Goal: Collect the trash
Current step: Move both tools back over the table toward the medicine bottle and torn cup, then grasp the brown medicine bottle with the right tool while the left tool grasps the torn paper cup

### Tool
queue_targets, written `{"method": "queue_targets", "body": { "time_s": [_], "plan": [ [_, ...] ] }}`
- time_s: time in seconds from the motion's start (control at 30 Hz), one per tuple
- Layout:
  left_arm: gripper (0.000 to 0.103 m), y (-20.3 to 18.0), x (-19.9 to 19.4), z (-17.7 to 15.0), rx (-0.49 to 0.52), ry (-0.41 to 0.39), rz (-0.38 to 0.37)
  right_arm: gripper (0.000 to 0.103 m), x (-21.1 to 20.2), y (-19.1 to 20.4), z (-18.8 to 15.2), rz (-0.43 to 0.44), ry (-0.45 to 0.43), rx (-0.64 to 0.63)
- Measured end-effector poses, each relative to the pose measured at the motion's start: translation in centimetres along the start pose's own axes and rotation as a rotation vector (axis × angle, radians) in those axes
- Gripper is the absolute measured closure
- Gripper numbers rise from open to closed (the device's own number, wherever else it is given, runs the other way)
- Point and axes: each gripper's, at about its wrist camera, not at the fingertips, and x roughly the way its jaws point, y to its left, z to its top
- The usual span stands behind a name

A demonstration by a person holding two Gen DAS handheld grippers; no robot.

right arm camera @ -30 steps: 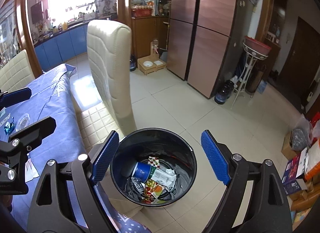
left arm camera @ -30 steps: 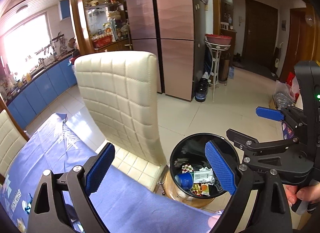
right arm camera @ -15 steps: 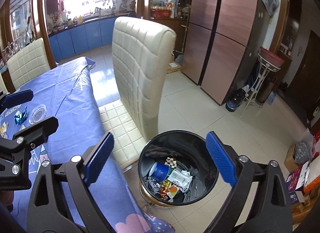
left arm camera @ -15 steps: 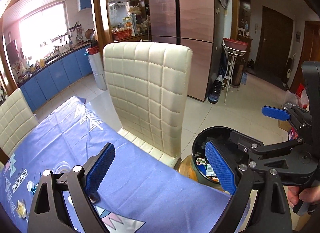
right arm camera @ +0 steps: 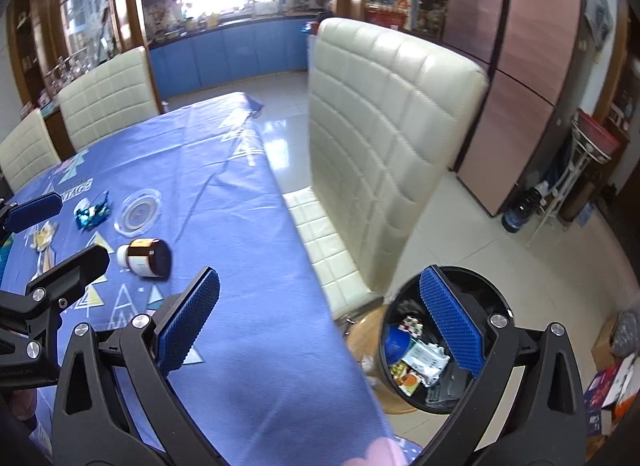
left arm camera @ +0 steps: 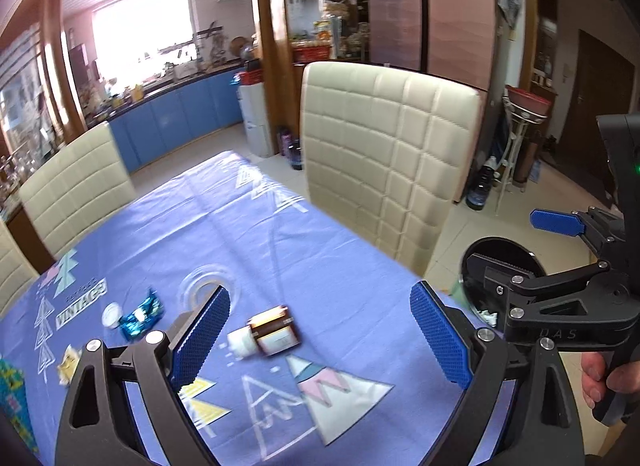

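From the left wrist view, my left hand-held gripper [left arm camera: 320,340] hangs released and empty above the blue-clothed tabletop [left arm camera: 352,278]. A brown jar [left arm camera: 269,334] with a white cap lies on its side just ahead, between the two blue pads. Further left lie a blue foil wrapper [left arm camera: 141,313], a small white cap-like piece [left arm camera: 112,313] and a yellowish scrap [left arm camera: 69,364]. I judge the jar to be the next pick: I would lower straight down, straddle its body across the short axis, and close slowly, because a round jar on its side may roll off the pads.

From the right wrist view, my right hand-held gripper [right arm camera: 320,320] is also released and holds nothing, hovering over the tabletop's edge. The black trash bin [right arm camera: 490,290] stands on the floor beside the cream chair [right arm camera: 384,137], already holding wrappers. A clear glass dish [right arm camera: 138,213] sits near the jar; I would leave it and keep the carry path to the bin clear of the chair back.
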Motion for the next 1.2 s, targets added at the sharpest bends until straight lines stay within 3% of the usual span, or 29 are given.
{"method": "queue_targets", "body": {
  "time_s": [0.17, 0.37, 0.67, 0.93, 1.2],
  "plan": [
    [0.014, 4.8, -0.3, -2.0, -0.07, 0.019, 0.091, 0.004, 1.3, 5.0, 0.9, 0.056, 0.012, -0.083],
    [0.014, 10.2, -0.2, -4.9, -0.168, 0.052, 0.27, 0.004, 3.1, 10.4, 1.4, 0.113, 0.035, -0.165],
    [0.014, 17.6, -0.2, -10.0, -0.313, 0.121, 0.455, 0.004, 6.5, 16.0, 1.3, 0.171, 0.089, -0.245],
    [0.014, 22.1, 1.3, -13.4, -0.409, 0.188, 0.513, 0.004, 10.4, 20.2, 0.0, 0.15, 0.157, -0.301],
    [0.014, 24.3, 4.1, -15.1, -0.45, 0.25, 0.493, 0.004, 13.7, 20.7, -0.9, 0.129, 0.246, -0.255]
  ]
}}
